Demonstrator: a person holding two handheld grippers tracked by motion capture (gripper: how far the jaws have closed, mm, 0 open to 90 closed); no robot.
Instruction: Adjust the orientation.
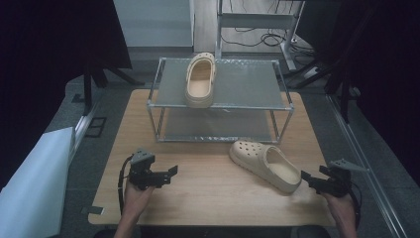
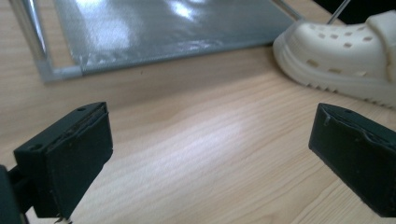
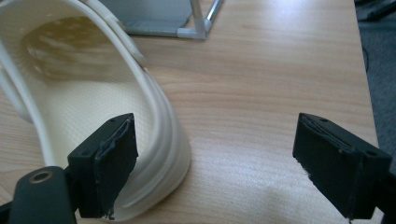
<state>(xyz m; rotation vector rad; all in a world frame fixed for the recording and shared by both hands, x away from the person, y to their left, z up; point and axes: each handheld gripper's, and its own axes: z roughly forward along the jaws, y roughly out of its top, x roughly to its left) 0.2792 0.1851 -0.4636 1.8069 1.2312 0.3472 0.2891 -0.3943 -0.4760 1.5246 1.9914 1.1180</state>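
Note:
Two cream clogs are in play. One clog [image 1: 200,79] lies on the top shelf of a metal rack [image 1: 168,101], toe toward the person. The other clog [image 1: 265,164] rests on the wooden table [image 1: 208,193] in front of the rack, its heel toward the right gripper [image 1: 308,179]. That gripper is open; in the right gripper view its left jaw stands just over the clog's heel rim [image 3: 159,140], with bare wood between the jaws. The left gripper [image 1: 168,174] is open low over the table at left, nothing between its jaws; the clog's toe [image 2: 345,51] shows ahead of it.
The rack's lower shelf [image 2: 154,28] lies just beyond the left gripper. A white sheet [image 1: 34,183] leans off the table's left side. Dark stands and cables crowd the floor behind the rack. The table's right edge [image 3: 362,60] is close to the right gripper.

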